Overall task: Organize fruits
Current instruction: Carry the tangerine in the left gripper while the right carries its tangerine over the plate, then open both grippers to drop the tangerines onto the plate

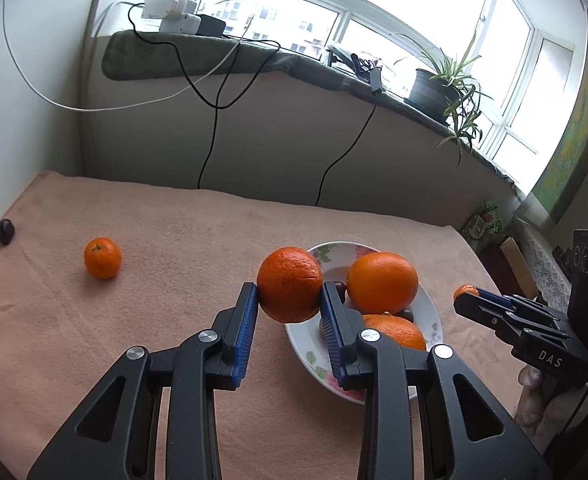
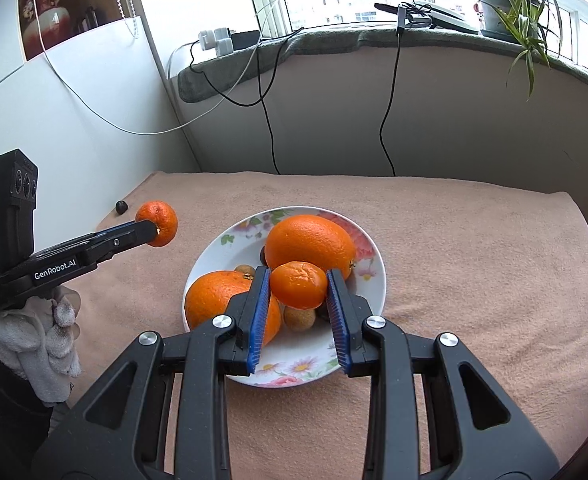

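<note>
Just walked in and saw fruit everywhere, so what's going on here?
A person is sorting fruit with two handheld grippers. The left gripper grips a mandarin beside the floral bowl; the right gripper holds a smaller mandarin over it. Two oranges already sit inside. Another mandarin and a dark fruit wait on the cloth.

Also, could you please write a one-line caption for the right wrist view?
Right claw holds a mandarin above the floral plate of oranges, beside the left claw carrying another mandarin.

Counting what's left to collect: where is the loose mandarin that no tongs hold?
In the left wrist view, the loose mandarin lies on the pink cloth at far left, beside a dark fruit.
</note>
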